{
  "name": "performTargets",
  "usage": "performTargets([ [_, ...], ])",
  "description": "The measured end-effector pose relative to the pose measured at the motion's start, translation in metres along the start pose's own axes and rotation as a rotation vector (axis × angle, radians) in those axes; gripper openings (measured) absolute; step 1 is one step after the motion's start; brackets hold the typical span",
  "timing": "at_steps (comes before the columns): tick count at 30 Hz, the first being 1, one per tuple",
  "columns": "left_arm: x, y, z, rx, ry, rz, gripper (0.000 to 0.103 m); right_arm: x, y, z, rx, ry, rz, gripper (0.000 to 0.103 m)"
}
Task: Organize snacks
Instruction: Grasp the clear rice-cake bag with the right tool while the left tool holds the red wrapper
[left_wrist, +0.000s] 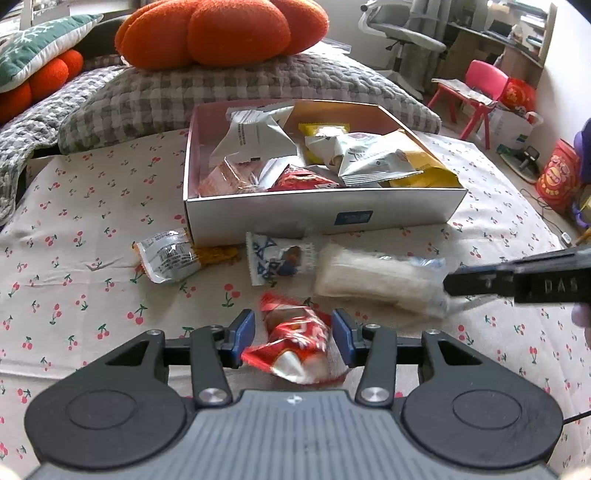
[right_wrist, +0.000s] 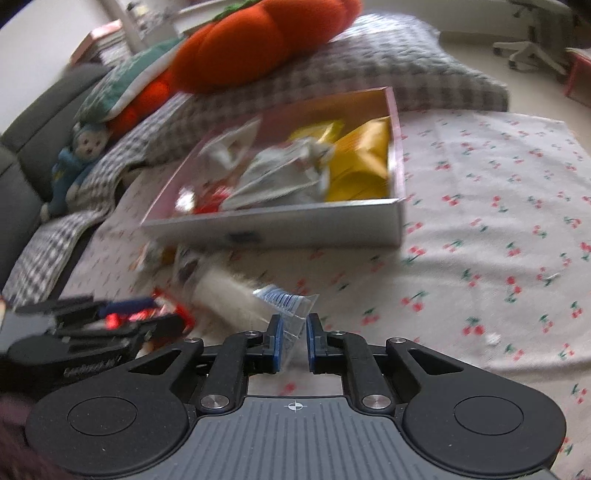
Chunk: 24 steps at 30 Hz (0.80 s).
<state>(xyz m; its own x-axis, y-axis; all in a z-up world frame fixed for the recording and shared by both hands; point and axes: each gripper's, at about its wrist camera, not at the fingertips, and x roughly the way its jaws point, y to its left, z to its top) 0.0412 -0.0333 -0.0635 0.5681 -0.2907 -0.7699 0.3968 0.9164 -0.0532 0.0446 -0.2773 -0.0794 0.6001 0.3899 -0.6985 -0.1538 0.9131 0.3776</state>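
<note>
Red snack packet (left_wrist: 295, 339) lying on the cherry-print cloth (left_wrist: 92, 302), straddled by the left gripper (left_wrist: 293, 338), blue pads parted on either side, contact uncertain; clear-wrapped white bar (left_wrist: 380, 278) just right of it, its crimped end between the right gripper (right_wrist: 294, 341) pads, jaws narrowed around the film, grip impossible to confirm through blur; white box (left_wrist: 317, 216) of assorted snacks just behind; blue-white packet (left_wrist: 279, 258) and silver packet (left_wrist: 170, 254) at its front wall.
</note>
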Motion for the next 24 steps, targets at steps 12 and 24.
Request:
performTargets([
  [12, -0.019, 0.003, -0.009, 0.163, -0.054, -0.115, 0.09, -0.011, 0.035, -0.015, -0.273, -0.032, -0.083, 0.073],
  [24, -0.003, -0.004, -0.021, 0.226, 0.006, -0.112, 0.089, 0.019, 0.058, -0.02, -0.456, -0.014, -0.158, 0.078],
])
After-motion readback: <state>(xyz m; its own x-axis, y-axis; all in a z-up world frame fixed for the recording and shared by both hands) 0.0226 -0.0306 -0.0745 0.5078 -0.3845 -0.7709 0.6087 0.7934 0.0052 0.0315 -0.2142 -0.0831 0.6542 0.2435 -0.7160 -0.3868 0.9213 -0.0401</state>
